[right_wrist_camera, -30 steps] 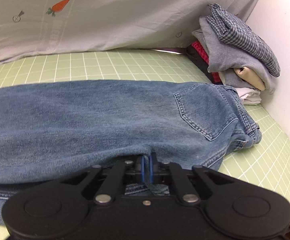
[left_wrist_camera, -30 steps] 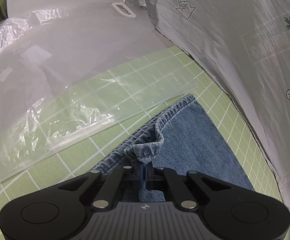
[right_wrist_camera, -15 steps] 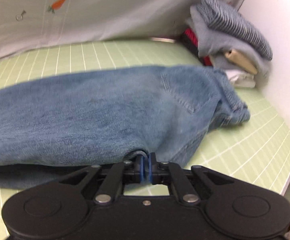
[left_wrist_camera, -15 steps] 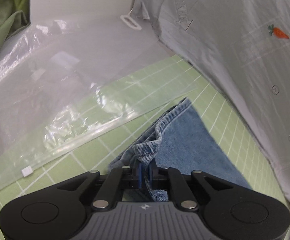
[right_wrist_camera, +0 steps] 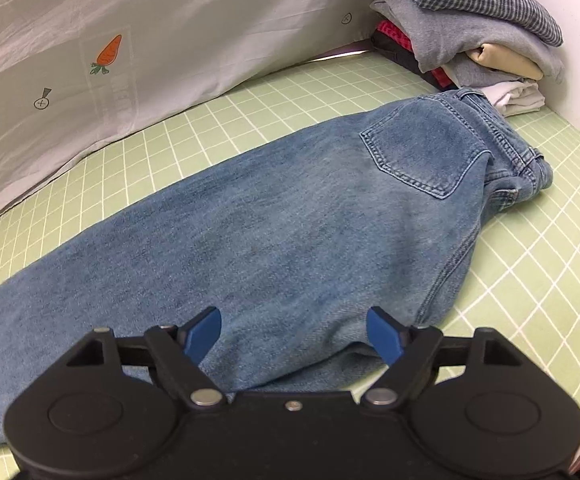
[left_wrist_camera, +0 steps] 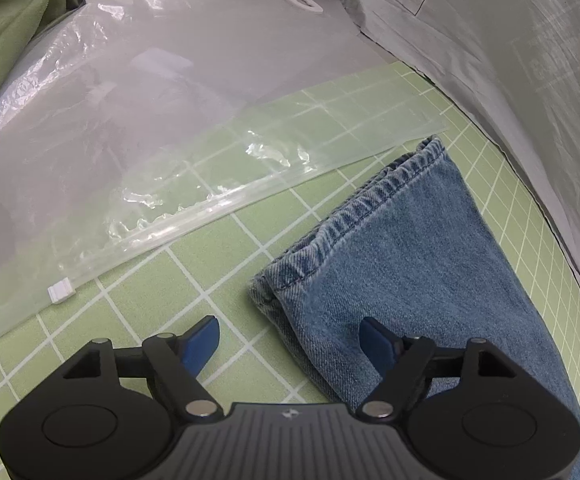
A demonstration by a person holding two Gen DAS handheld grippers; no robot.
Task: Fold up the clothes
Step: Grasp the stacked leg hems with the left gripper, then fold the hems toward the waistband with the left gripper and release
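Green gridded cutting mat (left_wrist_camera: pixel 226 280) carries blue denim jeans (right_wrist_camera: pixel 290 232); left gripper (left_wrist_camera: pixel 290 340) and right gripper (right_wrist_camera: pixel 293 332) both gape wide. Left view alone shows clear zip bag (left_wrist_camera: pixel 170 184); right view, folded clothes stack (right_wrist_camera: pixel 469 32) upper right.

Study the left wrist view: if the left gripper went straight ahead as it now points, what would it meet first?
Probably the jeans: the hem corner lies just ahead of the open left gripper. Beyond lies the clear zip bag. Depth is uncertain.

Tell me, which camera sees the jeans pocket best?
The right wrist view: the back pocket of the jeans shows whole there, stitching and all, near the waistband. The left wrist view shows only the hemmed leg end, no pocket.
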